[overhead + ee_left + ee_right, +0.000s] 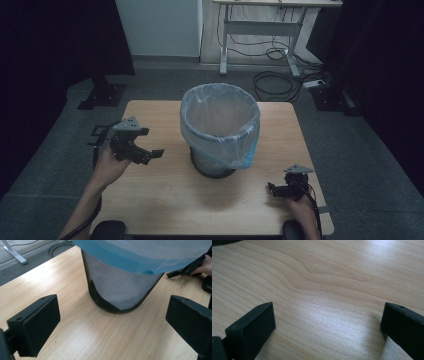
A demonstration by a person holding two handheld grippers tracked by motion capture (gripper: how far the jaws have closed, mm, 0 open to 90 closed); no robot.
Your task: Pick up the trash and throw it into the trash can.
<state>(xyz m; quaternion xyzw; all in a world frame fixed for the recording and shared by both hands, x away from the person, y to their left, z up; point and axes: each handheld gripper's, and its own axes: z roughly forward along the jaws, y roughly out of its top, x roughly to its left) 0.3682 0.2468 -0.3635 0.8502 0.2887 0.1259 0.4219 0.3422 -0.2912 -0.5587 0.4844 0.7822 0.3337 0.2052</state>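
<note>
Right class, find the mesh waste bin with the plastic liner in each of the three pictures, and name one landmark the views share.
High view: the waste bin stands mid-table, between the two hand-held grippers.
Left gripper view: its mesh wall and black base fill the upper centre, with the blue liner hanging over the top.
Right gripper view: just a dark sliver at the top left edge, too little to tell if it is the bin.
Shared landmark: the light wooden table.
</note>
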